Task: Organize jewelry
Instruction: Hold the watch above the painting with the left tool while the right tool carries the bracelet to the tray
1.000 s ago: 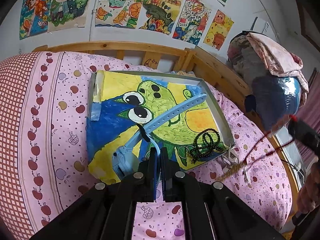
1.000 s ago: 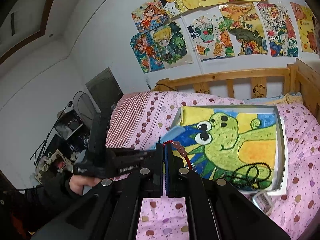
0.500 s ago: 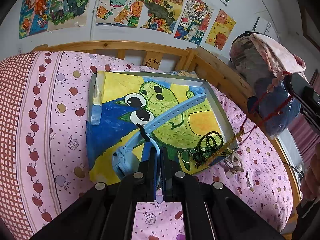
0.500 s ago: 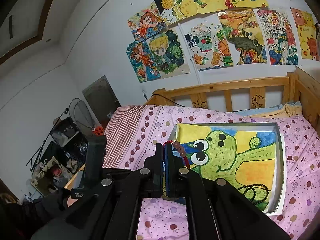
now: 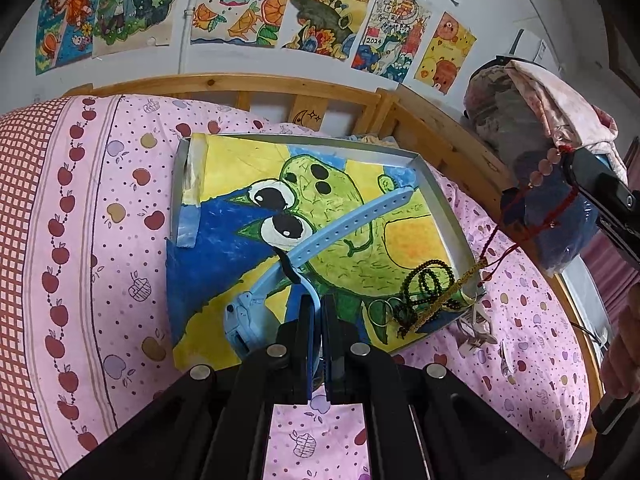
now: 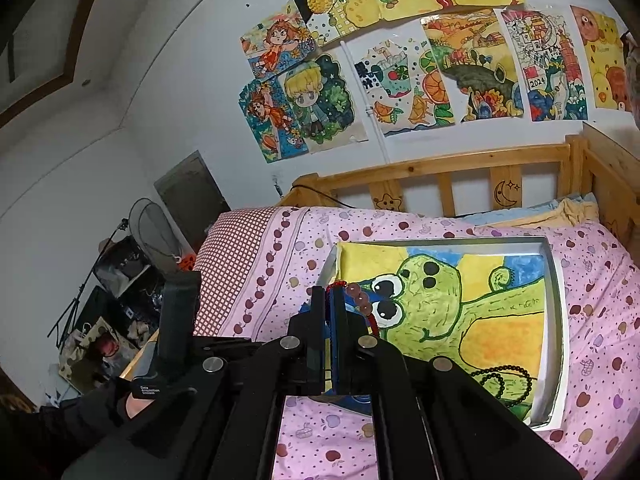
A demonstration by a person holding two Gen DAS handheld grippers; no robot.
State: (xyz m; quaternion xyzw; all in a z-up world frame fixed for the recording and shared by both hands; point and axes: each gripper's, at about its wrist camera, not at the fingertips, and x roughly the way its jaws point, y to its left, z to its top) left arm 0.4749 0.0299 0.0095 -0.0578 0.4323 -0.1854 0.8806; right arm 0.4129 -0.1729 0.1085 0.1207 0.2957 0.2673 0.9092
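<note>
**Red cord bracelet held over the tray, watch strap pinned at the near edge**

Right gripper [image 6: 329,300] clamped on a red cord bracelet [image 5: 538,200], pink beads bunched at the fingertips, the cord and its gold tassel trailing down toward the tray's right corner. Held high above the bed, off to the right of the tray [image 5: 440,196]. Left gripper [image 5: 316,304] pinched shut on the loop end of a light blue watch [image 5: 340,228], whose case sits at the tray's near edge and whose strap runs diagonally across the frog drawing lining the bottom.

For the step in hand, probably laying the bracelet in: best lowered slowly so the tassel lands first, then steered toward bare paper in the middle, away from the dark coil, and released only once the beads rest inside the rim. Worth keeping the watch pinned to steady the tray on the soft pink bedding [image 5: 100,240].

Inside the tray: the watch, a black bead necklace [image 5: 424,284] coiled in the near right corner, a thin ring [image 5: 378,312] beside it. Just outside that corner, small silvery pieces on the bedding, too blurred to name.
</note>
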